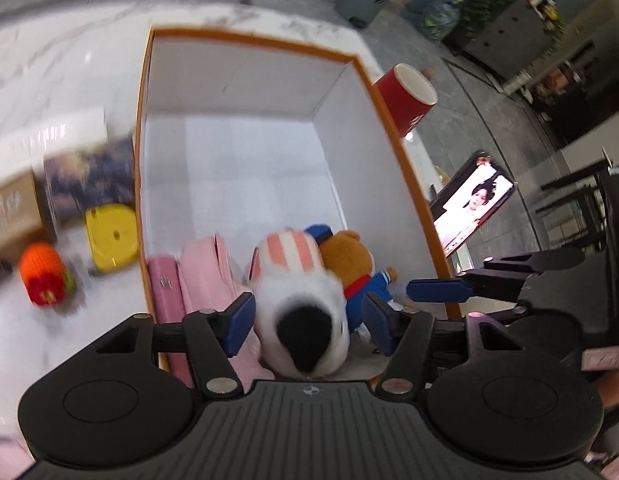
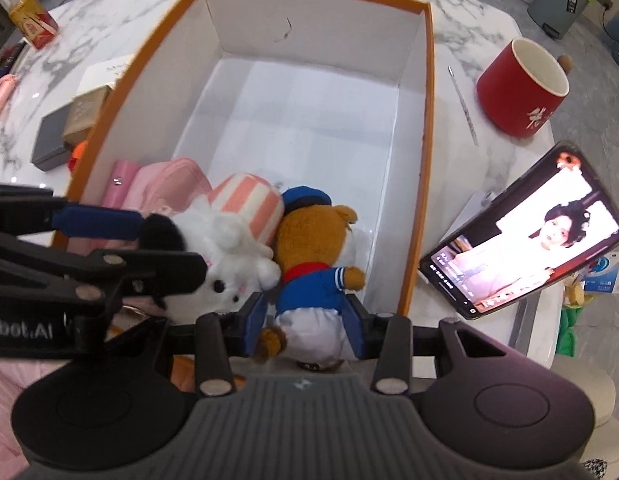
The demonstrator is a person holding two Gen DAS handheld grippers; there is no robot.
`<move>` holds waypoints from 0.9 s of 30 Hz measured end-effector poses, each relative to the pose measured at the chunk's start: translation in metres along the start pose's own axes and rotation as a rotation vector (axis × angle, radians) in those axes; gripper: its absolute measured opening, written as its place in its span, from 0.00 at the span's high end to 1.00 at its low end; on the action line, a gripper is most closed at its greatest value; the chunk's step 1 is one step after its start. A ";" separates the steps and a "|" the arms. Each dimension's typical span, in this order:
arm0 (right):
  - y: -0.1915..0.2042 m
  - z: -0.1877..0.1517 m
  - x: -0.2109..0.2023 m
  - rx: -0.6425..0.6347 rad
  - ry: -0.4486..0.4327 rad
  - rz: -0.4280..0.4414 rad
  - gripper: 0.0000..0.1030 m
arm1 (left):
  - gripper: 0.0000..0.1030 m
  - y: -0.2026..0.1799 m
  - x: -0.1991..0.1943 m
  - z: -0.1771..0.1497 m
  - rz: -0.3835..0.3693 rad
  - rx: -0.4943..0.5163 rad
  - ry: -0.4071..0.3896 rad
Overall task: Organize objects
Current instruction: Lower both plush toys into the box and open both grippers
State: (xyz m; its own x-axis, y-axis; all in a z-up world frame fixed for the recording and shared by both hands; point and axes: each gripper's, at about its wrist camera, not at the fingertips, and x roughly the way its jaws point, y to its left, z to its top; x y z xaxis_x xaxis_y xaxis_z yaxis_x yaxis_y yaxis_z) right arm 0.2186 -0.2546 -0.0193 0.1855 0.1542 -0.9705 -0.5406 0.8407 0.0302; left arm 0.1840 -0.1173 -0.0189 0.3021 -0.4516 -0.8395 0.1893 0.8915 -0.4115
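Observation:
An orange-rimmed white box (image 1: 393, 128) (image 2: 428, 80) sits on the marble table. At its near end lie a pink pouch (image 1: 201, 276) (image 2: 165, 184), a white plush with a pink-striped hat (image 1: 297, 292) (image 2: 237, 240) and a brown bear in a blue sailor suit (image 1: 349, 260) (image 2: 313, 264). My left gripper (image 1: 305, 324) has its blue pads on both sides of the white plush. My right gripper (image 2: 309, 328) has its pads against both sides of the bear's white legs. The far half of the box is bare.
A red mug (image 1: 409, 96) (image 2: 521, 88) and a lit phone (image 1: 469, 204) (image 2: 525, 232) stand right of the box. A yellow case (image 1: 111, 236), an orange knitted toy (image 1: 43, 280), a cardboard box (image 2: 85, 114) and a dark book (image 2: 49, 140) lie left of it.

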 end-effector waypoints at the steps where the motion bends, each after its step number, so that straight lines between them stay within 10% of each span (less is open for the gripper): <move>1: -0.001 -0.001 -0.005 -0.002 -0.009 0.010 0.57 | 0.36 -0.001 -0.003 0.002 0.008 0.031 -0.006; 10: 0.004 0.000 -0.003 -0.112 -0.028 -0.051 0.85 | 0.69 -0.025 0.017 0.004 0.032 0.232 0.006; 27: 0.015 -0.006 0.029 -0.145 -0.010 -0.087 0.97 | 0.73 -0.018 0.028 -0.012 0.034 0.234 0.023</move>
State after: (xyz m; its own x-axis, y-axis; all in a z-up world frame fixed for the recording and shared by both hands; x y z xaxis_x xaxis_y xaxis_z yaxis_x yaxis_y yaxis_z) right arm 0.2108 -0.2407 -0.0490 0.2449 0.0899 -0.9654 -0.6346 0.7676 -0.0895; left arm 0.1778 -0.1460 -0.0391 0.2909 -0.4178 -0.8607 0.3916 0.8728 -0.2914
